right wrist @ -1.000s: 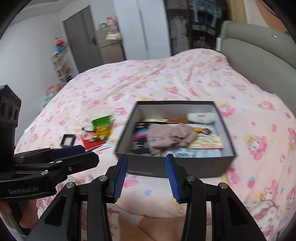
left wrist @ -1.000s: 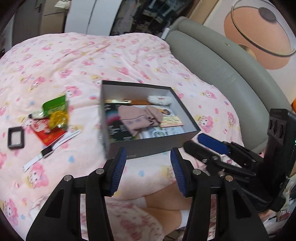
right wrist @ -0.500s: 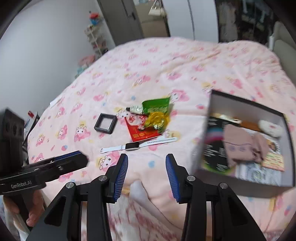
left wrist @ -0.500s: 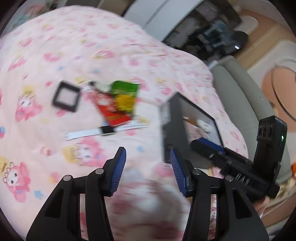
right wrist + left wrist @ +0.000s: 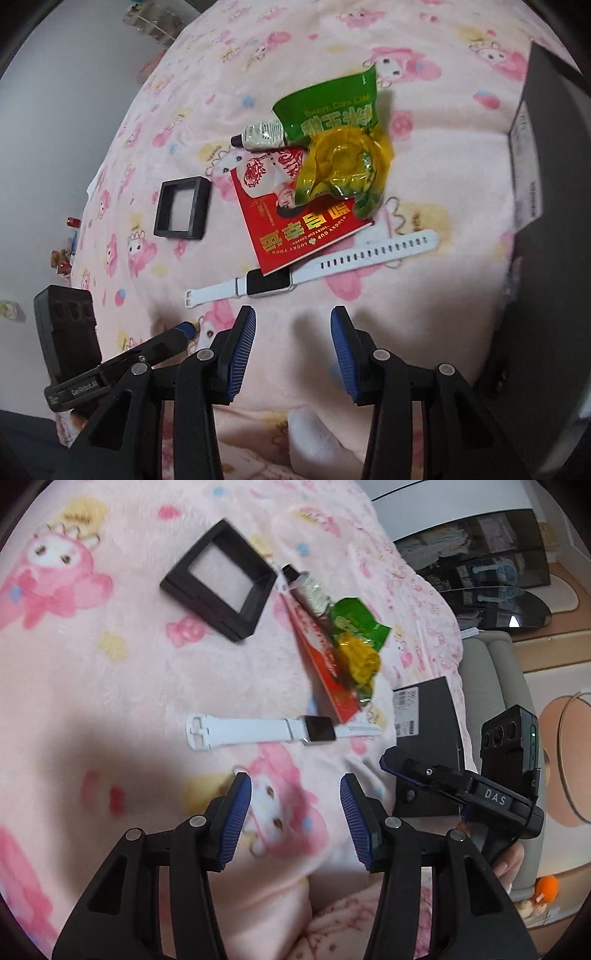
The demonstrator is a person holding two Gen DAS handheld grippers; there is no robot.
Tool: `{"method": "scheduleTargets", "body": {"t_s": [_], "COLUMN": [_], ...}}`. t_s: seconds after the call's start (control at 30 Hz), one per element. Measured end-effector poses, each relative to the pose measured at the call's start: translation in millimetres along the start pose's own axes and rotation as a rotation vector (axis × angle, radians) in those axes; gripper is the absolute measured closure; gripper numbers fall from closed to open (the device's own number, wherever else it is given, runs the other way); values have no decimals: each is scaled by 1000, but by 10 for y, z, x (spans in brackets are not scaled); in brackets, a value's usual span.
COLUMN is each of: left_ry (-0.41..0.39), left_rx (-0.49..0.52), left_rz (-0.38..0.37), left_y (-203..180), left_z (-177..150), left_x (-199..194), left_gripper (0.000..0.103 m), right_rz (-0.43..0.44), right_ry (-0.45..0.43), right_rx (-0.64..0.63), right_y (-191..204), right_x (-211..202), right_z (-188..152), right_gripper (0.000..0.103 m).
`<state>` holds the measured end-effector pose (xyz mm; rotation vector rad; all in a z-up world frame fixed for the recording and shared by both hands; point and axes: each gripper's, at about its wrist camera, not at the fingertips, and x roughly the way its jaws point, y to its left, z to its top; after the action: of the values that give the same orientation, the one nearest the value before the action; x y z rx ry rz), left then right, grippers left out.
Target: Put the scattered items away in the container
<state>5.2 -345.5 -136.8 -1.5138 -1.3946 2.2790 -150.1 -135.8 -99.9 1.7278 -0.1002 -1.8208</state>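
A white-strapped watch (image 5: 310, 271) (image 5: 284, 731) lies flat on the pink bedspread, just ahead of both grippers. Behind it lie a red packet (image 5: 295, 218) (image 5: 325, 653), a green and yellow snack bag (image 5: 340, 147) (image 5: 358, 642), a small tube (image 5: 262, 134) (image 5: 310, 590) and a black square frame (image 5: 181, 208) (image 5: 221, 579). The dark grey box (image 5: 550, 221) (image 5: 424, 716) stands to the right; its inside is hidden. My left gripper (image 5: 295, 797) and my right gripper (image 5: 293, 325) are open and empty, hovering close over the bedspread.
The pink cartoon-print bedspread (image 5: 207, 66) covers the bed. A grey padded headboard (image 5: 491, 686) rises behind the box. A white-socked foot (image 5: 317, 439) lies under my right gripper. Each gripper shows in the other's view: the right (image 5: 461, 786), the left (image 5: 122, 362).
Both grippers swung left from the box and dropped low toward the scattered items. The watch now lies right in front of both. Nothing was taken hold of.
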Motion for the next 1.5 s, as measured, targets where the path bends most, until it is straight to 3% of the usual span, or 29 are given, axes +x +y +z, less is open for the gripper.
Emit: {"method": "scheduleTargets", "body": {"t_s": [0.27,0.53,0.57,0.63,0.7,0.77,0.83,0.87,0.93,1.07,1.3,1.4,1.5], "left_ry": [-73,-137,-136,-125,-130,-136,-160,-170,-183,-214,-205,-146,-129], "left_rx": [-93,-182,-176,-103,-89,-88,-84,-74,-53,11,10,-34,-33], "left_rz": [14,-45,-30,73,100,95,84,79,62,85,75,48,83], "left_y": [202,374,368,263,229,226,220,204,161,30,42,163,158], "left_z": [163,278,293,325,341,370,387,386,365,292,318,401,408], "left_x": [70,153,171,227,257,272,238,218,175,68,67,235,303], "left_gripper": [53,52,53,66,68,69,79,82,96,99,99,87,98], "right_rz": [-2,42,56,68,80,102,110,108,111,128,117,104,80], "right_ry": [56,9,-3,-2,-6,-37,-71,-87,-119,-170,-214,-238,-250], "right_rx": [73,183,207,232,238,218,192,181,157,116,43,0,-35], "right_y": [-176,-390,-437,-488,-486,-469,-445,-428,-391,-339,-197,-140,-98], "right_x": [321,330,359,476,532,523,493,466,393,257,82,-41,-115], "right_z": [110,263,277,346,360,370,372,369,363,323,272,205,165], "right_gripper": [65,65,64,63,60,60,64,74,81,88,90,90,91]}}
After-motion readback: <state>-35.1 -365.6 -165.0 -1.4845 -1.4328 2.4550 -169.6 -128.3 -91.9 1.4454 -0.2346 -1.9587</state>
